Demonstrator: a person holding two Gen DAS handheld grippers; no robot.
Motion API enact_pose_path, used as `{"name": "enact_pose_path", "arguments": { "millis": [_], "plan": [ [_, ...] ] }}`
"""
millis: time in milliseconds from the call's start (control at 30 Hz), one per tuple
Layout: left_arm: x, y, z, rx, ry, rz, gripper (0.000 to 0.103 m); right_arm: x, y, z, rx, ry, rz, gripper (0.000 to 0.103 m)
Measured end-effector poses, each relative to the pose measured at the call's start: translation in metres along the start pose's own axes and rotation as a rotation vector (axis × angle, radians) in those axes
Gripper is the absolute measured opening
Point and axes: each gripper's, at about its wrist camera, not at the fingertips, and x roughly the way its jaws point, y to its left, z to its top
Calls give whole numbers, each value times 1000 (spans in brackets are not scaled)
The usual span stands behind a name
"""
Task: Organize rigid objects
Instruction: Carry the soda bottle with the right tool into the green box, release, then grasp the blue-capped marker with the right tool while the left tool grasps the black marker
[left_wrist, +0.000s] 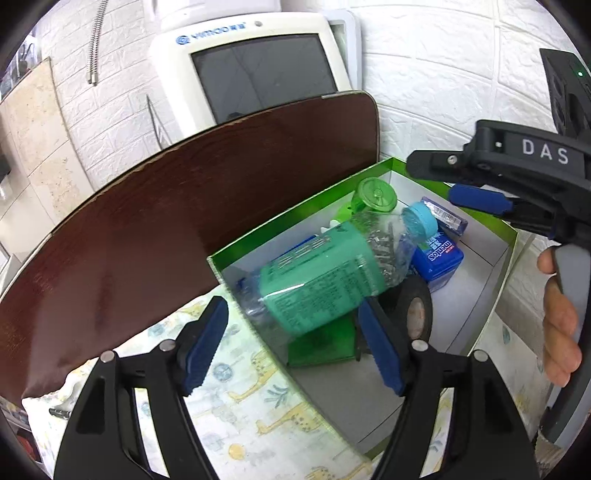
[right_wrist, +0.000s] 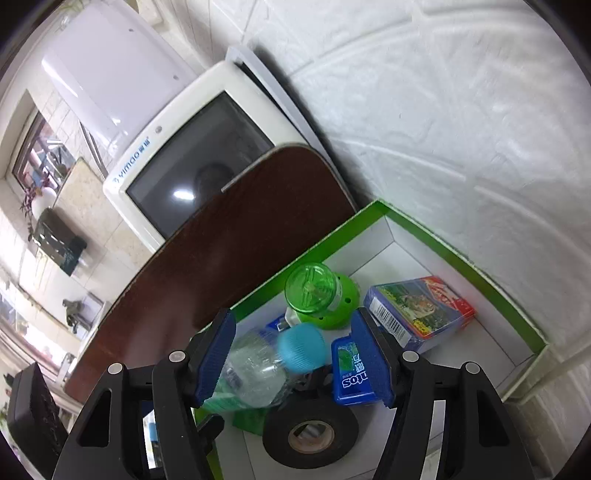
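A clear plastic bottle with a green label (left_wrist: 325, 280) and blue cap (left_wrist: 419, 221) lies tilted over the near rim of a green-edged box (left_wrist: 295, 210). My left gripper (left_wrist: 295, 343) is open, its jaws on either side of the bottle's base without clear contact. In the right wrist view the bottle (right_wrist: 255, 369) lies between the open jaws of my right gripper (right_wrist: 295, 362), which hovers over the box (right_wrist: 461, 254). The box holds a blue Mentos tin (right_wrist: 351, 373), a green round device (right_wrist: 317, 295), a black tape roll (right_wrist: 310, 435) and a card pack (right_wrist: 417, 314).
A dark brown board (left_wrist: 166, 221) leans behind the box, with a white monitor (left_wrist: 251, 70) behind it. White brick-pattern wall (right_wrist: 443, 129) borders the box on the right. A giraffe-print cloth (left_wrist: 251, 398) covers the surface in front of the box.
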Motion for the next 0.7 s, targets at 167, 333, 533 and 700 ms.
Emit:
{"name": "enact_pose_path", "arguments": {
  "millis": [167,333,533,700],
  "plan": [
    [-24,33,-18,-7,-25,74,73,-13,24,-7,-51,-7,8,67],
    [-45,93,-44,-85,-34,185,84,-16,67,-27,-164,21,27,67],
    [-73,182,-97,-206,-4,324,84,1,137,-70,-345,122,72,67],
    [-74,240,-139,-324,50,365,84,25,188,-119,-472,247,106,67]
  ]
}}
